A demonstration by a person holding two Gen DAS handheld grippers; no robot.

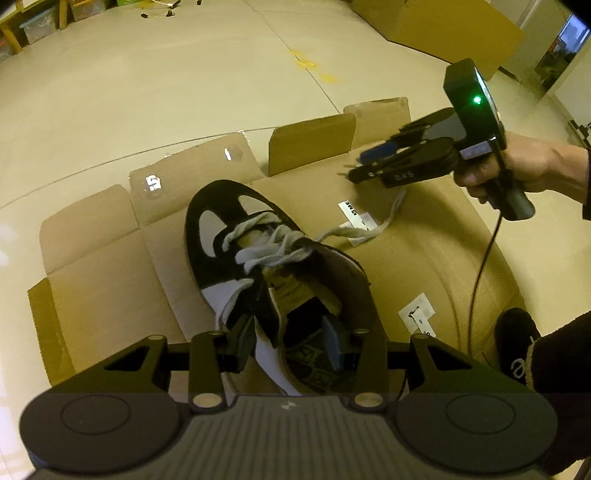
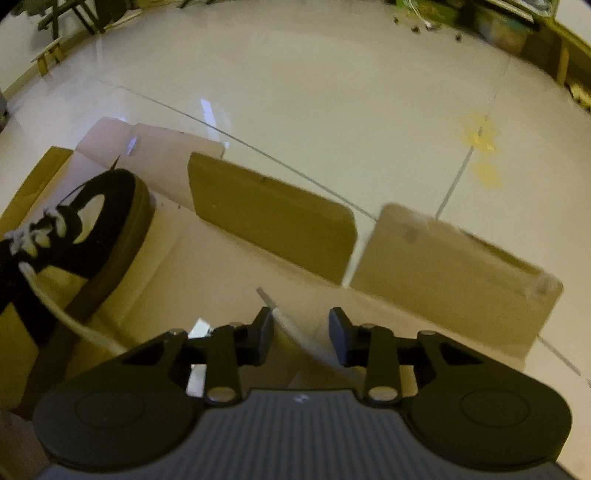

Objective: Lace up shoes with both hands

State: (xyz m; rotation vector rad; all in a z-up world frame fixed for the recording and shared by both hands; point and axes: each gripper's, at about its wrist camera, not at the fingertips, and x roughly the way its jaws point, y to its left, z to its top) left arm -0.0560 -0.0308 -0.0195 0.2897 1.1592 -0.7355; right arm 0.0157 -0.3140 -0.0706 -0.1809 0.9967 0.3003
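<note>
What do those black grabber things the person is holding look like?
Both are black plastic. The right gripper has a pistol handle, a glowing green light, white lettering, blue-grey pads and a thin black cable. The left gripper has a ribbed grey body and round discs. The person wears a dark sleeve.

Flattened cardboard on pale tiled floor, flaps up at far edge. White labels on it. Yellow floor stain. Another cardboard sheet beyond.
</note>
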